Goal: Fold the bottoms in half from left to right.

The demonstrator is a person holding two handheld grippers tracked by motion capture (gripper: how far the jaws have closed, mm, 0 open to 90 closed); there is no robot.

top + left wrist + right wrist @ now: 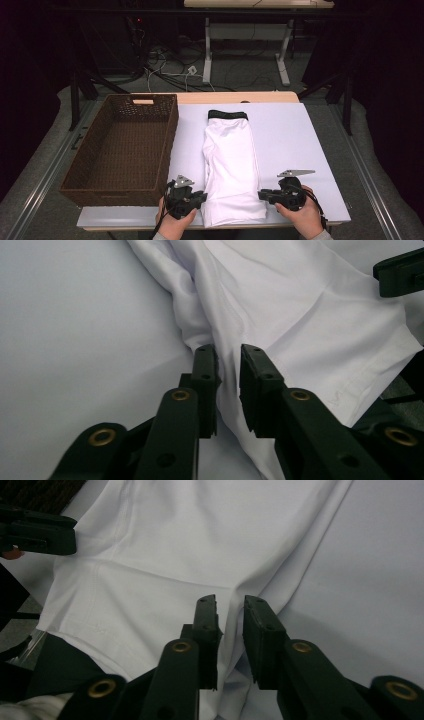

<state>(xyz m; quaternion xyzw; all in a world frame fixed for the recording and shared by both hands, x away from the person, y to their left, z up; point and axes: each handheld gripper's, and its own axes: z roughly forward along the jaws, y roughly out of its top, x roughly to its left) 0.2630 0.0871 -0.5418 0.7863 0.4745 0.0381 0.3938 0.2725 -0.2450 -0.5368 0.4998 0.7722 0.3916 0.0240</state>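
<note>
Here, in the high view, white shorts [231, 165] lie folded lengthwise on the table [295, 135], black waistband [228, 114] at 12 o'clock, hem at 6 o'clock near the front edge. A brown basket [122, 147] stands at 9 o'clock of the shorts, just beside them. The left gripper [199, 198] sits at the shorts' 7 o'clock corner, the right gripper [264, 195] at the 5 o'clock corner, each in a hand, jaws pointing inward at the cloth.

In the left gripper view, the left gripper [228, 356] has its jaws slightly apart, a narrow gap between them, over the shorts' [300, 310] folded edge; the pads do not press the cloth. The other gripper's tip [400, 272] shows at 2 o'clock.

In the right gripper view, the right gripper [230, 605] likewise stands a little open above the shorts' [200, 545] edge, nothing pinched. The basket [40, 492] shows at 11 o'clock.
</note>
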